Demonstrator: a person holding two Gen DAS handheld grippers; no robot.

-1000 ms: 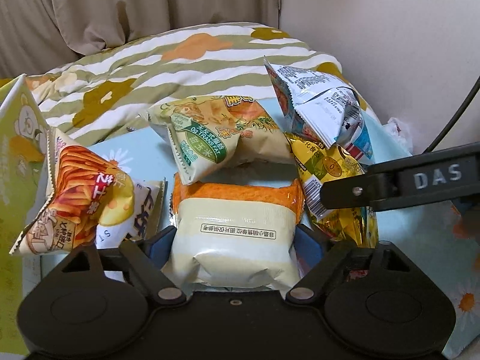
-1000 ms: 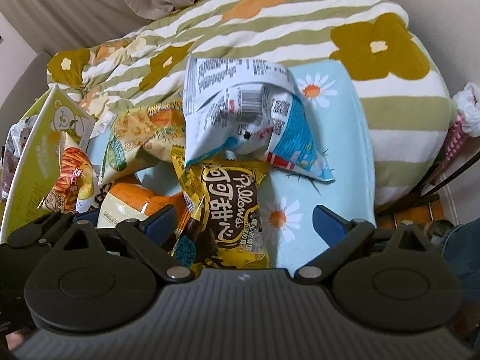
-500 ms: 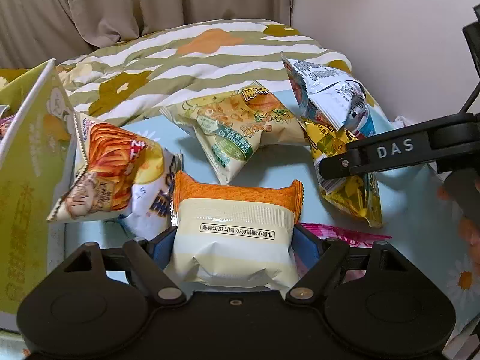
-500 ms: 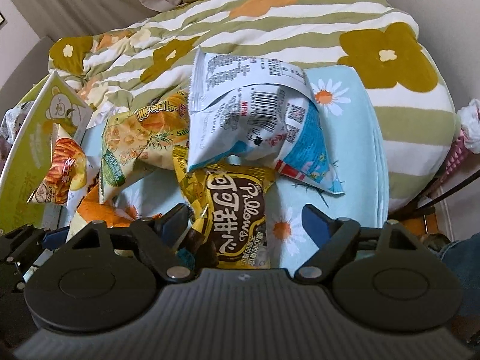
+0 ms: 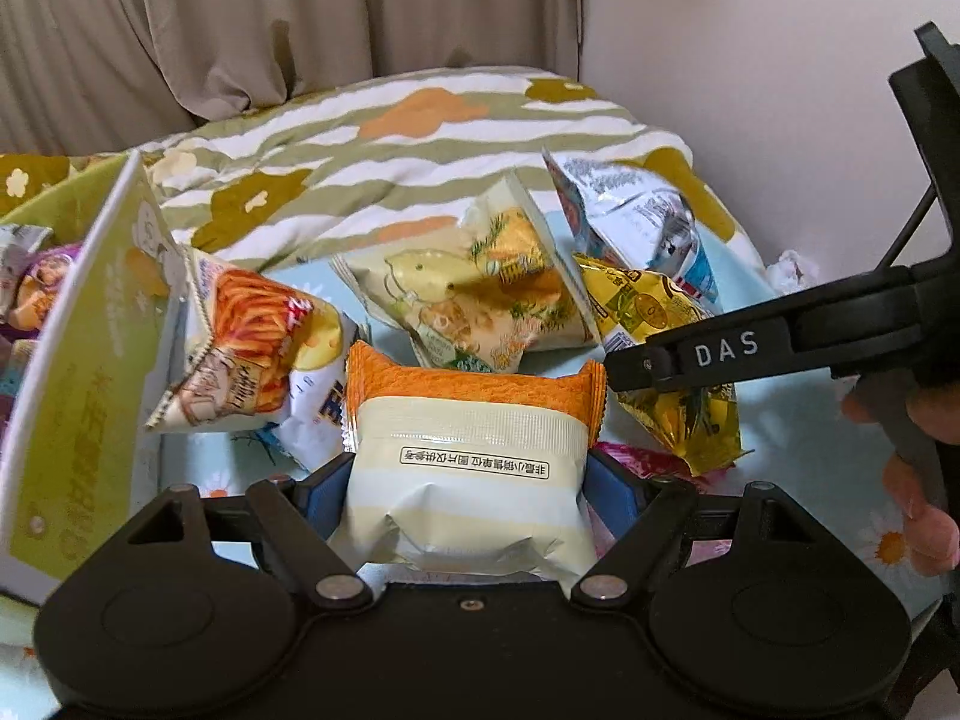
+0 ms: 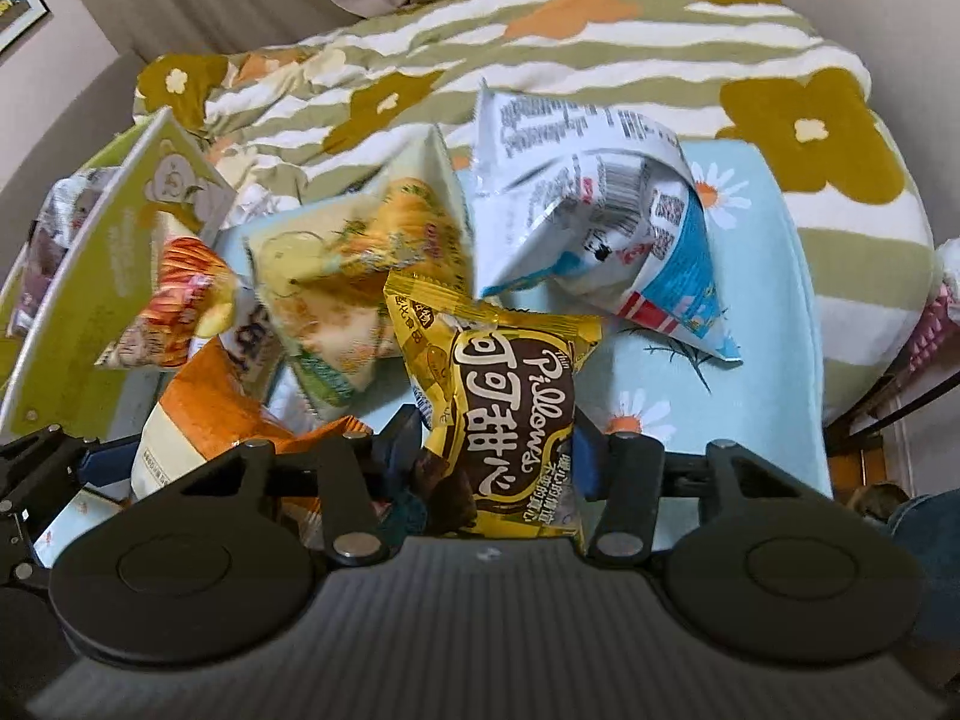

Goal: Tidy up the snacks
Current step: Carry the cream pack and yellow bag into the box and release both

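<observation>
Orange-and-cream packet (image 5: 468, 480) clamped between the blue pads of the left claw (image 5: 465, 489), lifted over the pale blue daisy cloth (image 5: 798, 420); yellow Pillows packet (image 6: 510, 414) pinched in the right claw (image 6: 498, 450), jaws just closed on it, pads pressing both sides; behind, green cracker bag (image 5: 474, 294), silver-and-blue bag (image 6: 594, 240) and fries bag (image 5: 240, 348) lying in a loose pile on the cloth; far left, green carton (image 5: 78, 396) with its flap raised, more packets inside; beyond, striped flowered quilt (image 5: 390, 144); fingers (image 5: 924, 516) on the right claw's handle.
</observation>
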